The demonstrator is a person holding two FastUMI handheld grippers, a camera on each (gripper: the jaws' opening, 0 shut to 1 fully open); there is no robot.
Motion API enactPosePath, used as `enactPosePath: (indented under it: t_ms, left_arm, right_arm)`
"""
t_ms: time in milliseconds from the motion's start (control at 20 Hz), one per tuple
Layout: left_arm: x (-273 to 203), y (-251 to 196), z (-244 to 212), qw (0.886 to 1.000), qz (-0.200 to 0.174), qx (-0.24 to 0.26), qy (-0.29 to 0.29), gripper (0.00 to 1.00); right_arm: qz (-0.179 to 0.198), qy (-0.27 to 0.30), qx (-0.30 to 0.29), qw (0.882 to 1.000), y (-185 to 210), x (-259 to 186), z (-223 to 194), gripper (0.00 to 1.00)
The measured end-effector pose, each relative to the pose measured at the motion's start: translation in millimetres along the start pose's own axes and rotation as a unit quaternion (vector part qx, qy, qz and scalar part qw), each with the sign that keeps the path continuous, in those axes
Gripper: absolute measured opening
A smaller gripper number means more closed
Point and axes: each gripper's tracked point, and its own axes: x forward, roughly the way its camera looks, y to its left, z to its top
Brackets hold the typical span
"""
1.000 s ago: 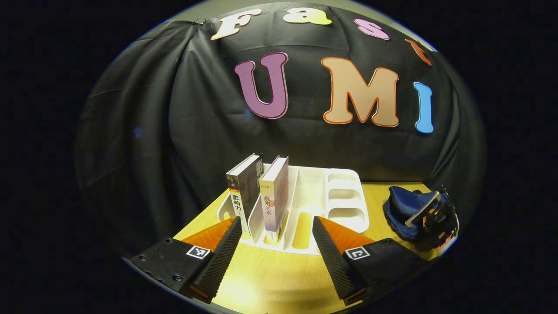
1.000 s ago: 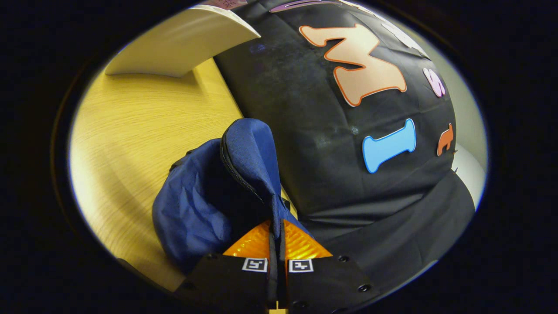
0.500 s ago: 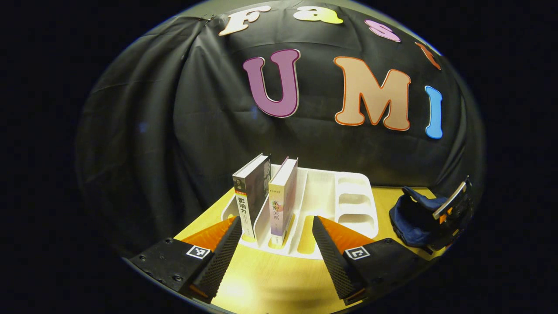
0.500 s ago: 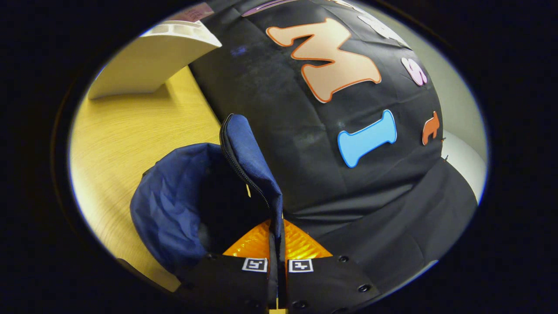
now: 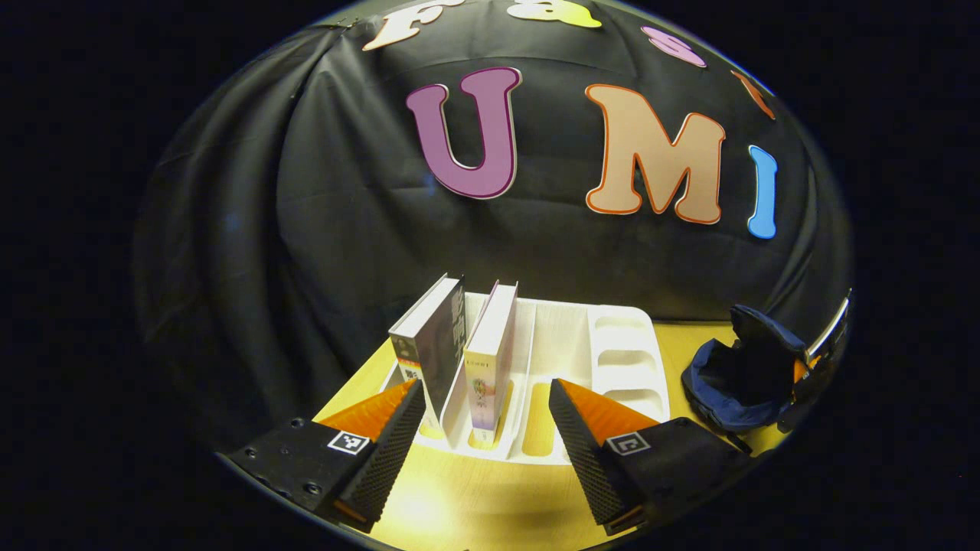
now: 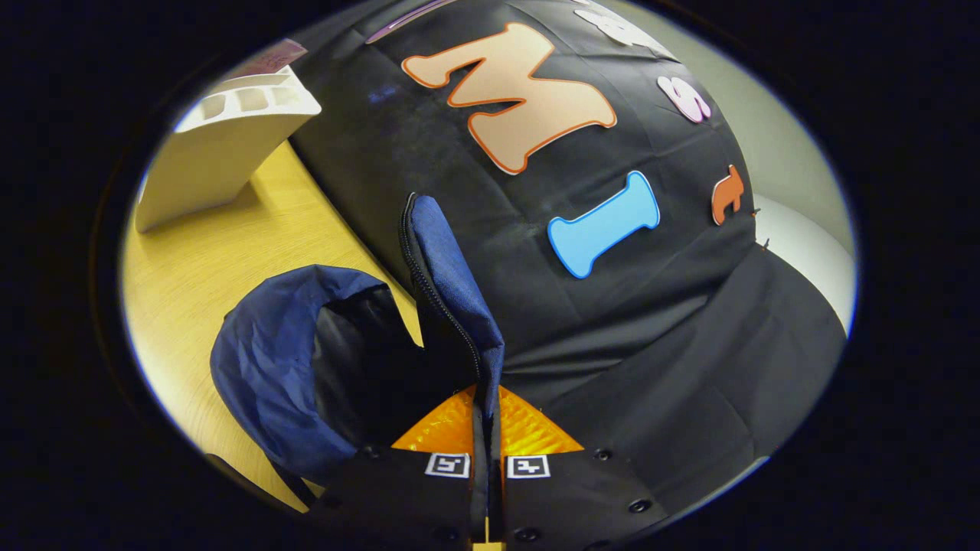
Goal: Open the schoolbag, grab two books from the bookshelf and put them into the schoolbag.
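The right tongs [image 6: 487,425] pinch the zippered flap [image 6: 448,279] of the blue schoolbag [image 6: 283,360] and hold it upright, so the mouth gapes on the counter [image 6: 230,252]. The left tongs [image 5: 486,428] stand wide before the white bookshelf [image 5: 624,360], probably lined up on the lighter book [image 5: 490,360] standing beside the darker book [image 5: 429,348].

Light wooden table [image 5: 475,505], white bookshelf [image 5: 628,360] standing on it, blue schoolbag [image 5: 735,375] beside
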Motion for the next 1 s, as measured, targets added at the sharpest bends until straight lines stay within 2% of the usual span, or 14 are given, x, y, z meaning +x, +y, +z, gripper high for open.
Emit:
enactPosePath:
  t_ms: [250,500,850,1000]
  left_arm:
    - [32.2,-2.8,17.2,0.999,-0.031,0.016,0.033,0.95]
    - [59.8,-2.1,11.3,0.993,-0.059,0.004,0.102,0.95]
    - [82.2,-0.7,-13.7,0.970,-0.089,0.015,0.224,0.94]
    - [88.3,-2.8,-17.4,0.960,-0.100,0.041,0.259,0.93]
  right_arm:
    - [-0.006,0.010,0.017,1.000,-12.0,-11.0,0.0,0.02]
    - [-0.007,0.019,0.023,1.000,-17.8,-13.9,-4.3,0.02]
    - [-0.004,0.018,0.019,1.000,-14.5,-14.3,-6.3,0.02]
    - [-0.004,0.019,0.023,1.000,-15.2,-13.5,-6.9,0.04]
